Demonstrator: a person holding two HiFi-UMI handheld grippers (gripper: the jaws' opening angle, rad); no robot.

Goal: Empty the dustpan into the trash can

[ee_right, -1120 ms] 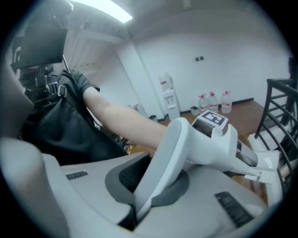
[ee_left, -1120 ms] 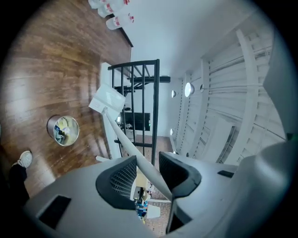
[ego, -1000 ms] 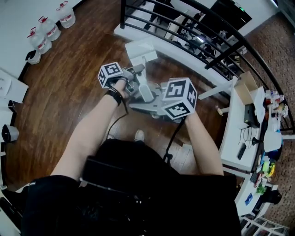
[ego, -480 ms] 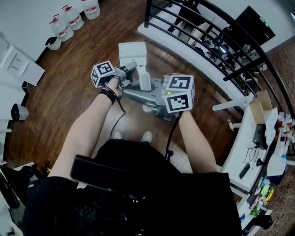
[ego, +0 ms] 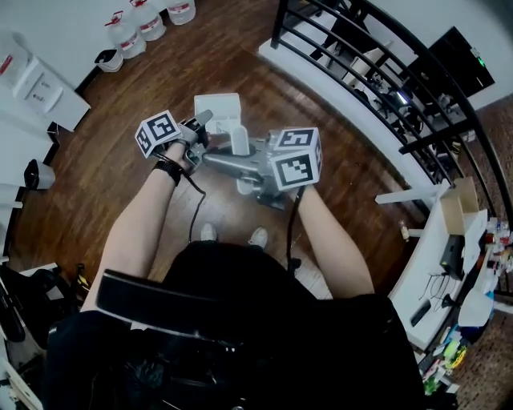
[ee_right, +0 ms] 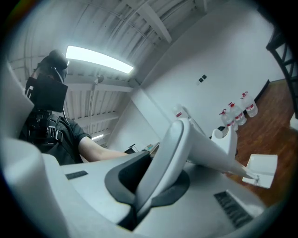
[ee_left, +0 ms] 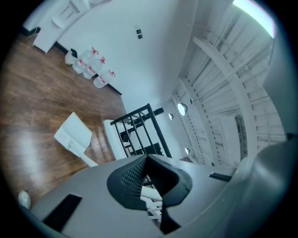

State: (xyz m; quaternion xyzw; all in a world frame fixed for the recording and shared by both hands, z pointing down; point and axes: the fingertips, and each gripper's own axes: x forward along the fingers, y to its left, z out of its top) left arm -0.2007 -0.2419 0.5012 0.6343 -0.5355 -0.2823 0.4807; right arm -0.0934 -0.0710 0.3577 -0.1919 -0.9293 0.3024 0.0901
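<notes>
A white dustpan (ego: 218, 111) hangs over the wood floor, its long pale handle (ego: 240, 140) running back toward me. My right gripper (ego: 231, 160) is shut on that handle; in the right gripper view the handle (ee_right: 173, 153) passes between the dark pads and ends at the pan (ee_right: 261, 170). My left gripper (ego: 199, 122) sits just left of the pan. Its jaws have just been closing and now stand shut with nothing between them (ee_left: 146, 160). From that gripper the dustpan (ee_left: 73, 134) shows off to the left.
Several water jugs (ego: 139, 21) and a small white bin with a dark liner (ego: 107, 58) stand by the white wall at top left. A black railing (ego: 377, 72) on a white ledge runs along the right. A cluttered white table (ego: 437, 256) is at far right.
Both grippers and the dustpan have swung left, toward the wall with the jugs. The left gripper has drawn a little away from the right one.
</notes>
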